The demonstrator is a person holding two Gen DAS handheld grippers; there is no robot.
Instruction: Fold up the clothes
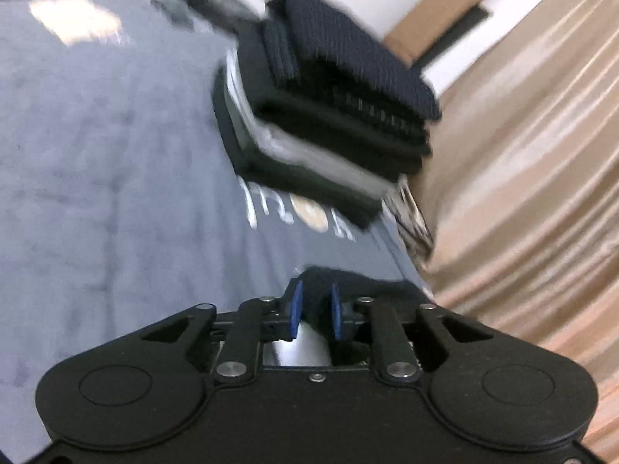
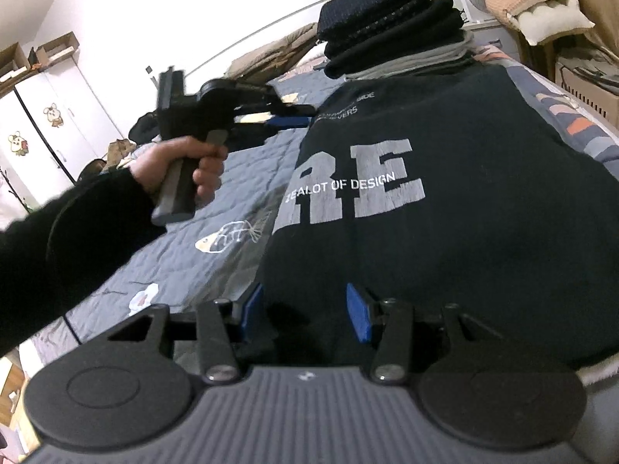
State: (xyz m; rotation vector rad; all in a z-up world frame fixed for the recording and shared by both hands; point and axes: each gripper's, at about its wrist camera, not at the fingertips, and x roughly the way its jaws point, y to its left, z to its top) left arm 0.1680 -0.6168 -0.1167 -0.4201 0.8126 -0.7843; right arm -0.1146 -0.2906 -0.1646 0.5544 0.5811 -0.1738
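Several folded clothes are stacked at twelve o'clock on the bed, while the dark sweatshirt lies partly folded, right gripper fingers wide at its hem, left gripper narrowly parted around dark cloth.

Left claw was held raised by a dark-sleeved left hand, jaws nearly closed. Right claw was held low, jaws spread wide.
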